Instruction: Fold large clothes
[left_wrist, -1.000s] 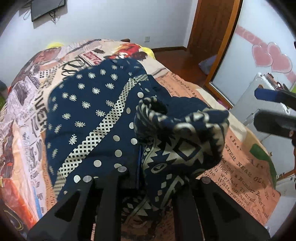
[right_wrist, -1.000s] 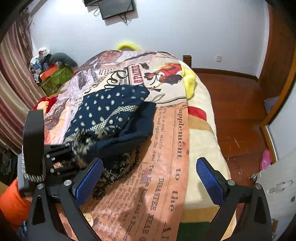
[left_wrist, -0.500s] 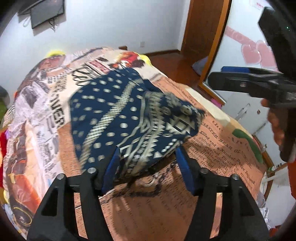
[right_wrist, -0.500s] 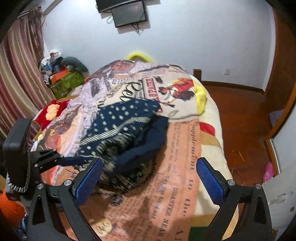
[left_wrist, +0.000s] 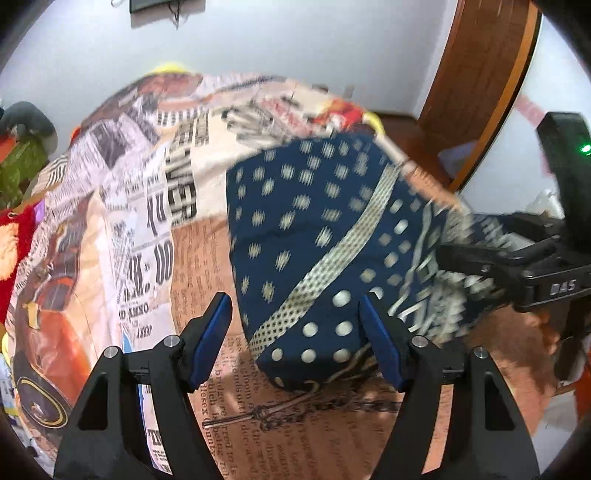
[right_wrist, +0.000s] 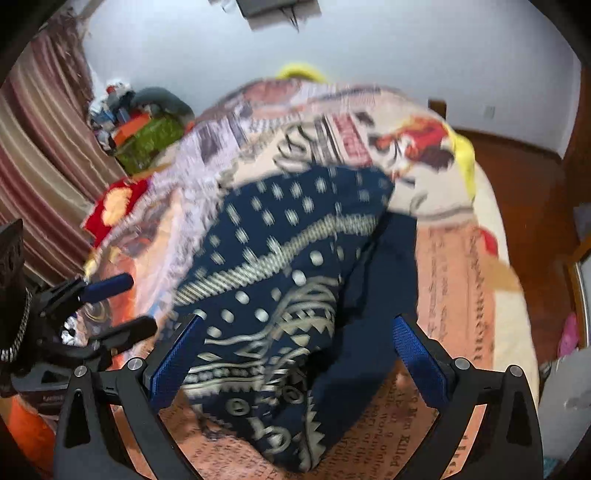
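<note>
Left tongs (left_wrist: 295, 339) opening, right tongs (right_wrist: 299, 350) released; navy garment (left_wrist: 314, 236) lies between both.

One navy patterned garment (left_wrist: 310, 236), one newspaper-print bedspread (left_wrist: 155, 206), two claws (left_wrist: 295, 332)

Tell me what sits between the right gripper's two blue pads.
In the right wrist view, the near end of the navy patterned garment lies between the right gripper pads, which stand apart from it, on the newspaper-print bedspread.
</note>
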